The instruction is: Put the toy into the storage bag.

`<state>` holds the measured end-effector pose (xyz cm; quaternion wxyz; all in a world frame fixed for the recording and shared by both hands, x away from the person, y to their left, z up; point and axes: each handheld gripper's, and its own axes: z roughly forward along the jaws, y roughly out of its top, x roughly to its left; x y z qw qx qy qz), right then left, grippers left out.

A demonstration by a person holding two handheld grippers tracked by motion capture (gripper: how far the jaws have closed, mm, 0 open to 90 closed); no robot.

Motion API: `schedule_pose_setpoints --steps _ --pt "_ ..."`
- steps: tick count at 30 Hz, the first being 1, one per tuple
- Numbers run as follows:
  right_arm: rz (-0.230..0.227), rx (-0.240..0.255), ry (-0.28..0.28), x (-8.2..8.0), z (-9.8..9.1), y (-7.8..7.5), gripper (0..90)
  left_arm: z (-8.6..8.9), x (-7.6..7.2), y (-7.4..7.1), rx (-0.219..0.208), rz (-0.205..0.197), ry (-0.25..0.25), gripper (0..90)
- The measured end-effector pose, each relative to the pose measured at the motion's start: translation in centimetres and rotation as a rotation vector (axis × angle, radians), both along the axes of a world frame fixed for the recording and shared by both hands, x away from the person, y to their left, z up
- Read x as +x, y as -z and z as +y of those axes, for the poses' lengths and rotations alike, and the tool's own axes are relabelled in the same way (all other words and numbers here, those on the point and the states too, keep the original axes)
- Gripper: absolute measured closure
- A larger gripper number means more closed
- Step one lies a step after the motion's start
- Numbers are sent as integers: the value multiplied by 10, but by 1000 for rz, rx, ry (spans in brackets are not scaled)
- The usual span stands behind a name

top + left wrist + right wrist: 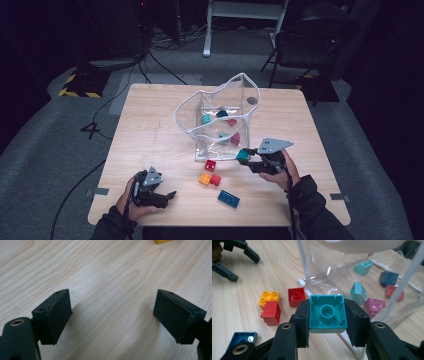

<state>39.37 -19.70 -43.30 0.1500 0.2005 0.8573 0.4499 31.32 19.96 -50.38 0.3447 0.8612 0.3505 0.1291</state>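
Observation:
My right gripper [246, 158] [327, 315] is shut on a teal brick [243, 154] [327, 312], held studs-away just off the table beside the near edge of a clear plastic bag [220, 115] [332, 272]. Inside the bag lie several bricks in teal, dark blue and pink. On the table in front of the bag lie a red brick [210, 165] [295, 297], an orange brick [204, 178] [270, 298] touching another red brick [215, 179] [271, 312], and a blue brick [228, 198] [242, 338]. My left gripper [167, 196] [112, 312] rests low at the front left, jaws apart over bare wood, nothing between them.
The wooden table [150, 115] has free room along its left half. A black chair [310, 45] and a white frame [245, 15] stand on the floor beyond the far edge. Cables trail over the floor at the left.

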Motion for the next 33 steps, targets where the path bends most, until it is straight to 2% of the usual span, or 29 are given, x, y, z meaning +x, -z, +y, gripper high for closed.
schedule_pose_setpoints --steps 9,13,20,33 --pt "-51 36 30 0 -11 -27 594 0 0 0 0 0 0 153" --pt "-87 45 45 0 -16 -45 594 0 0 0 0 0 0 153" --pt "-121 53 52 2 -19 -72 594 0 0 0 0 0 0 153" --pt "-165 66 62 7 -17 -102 594 0 0 0 0 0 0 153"
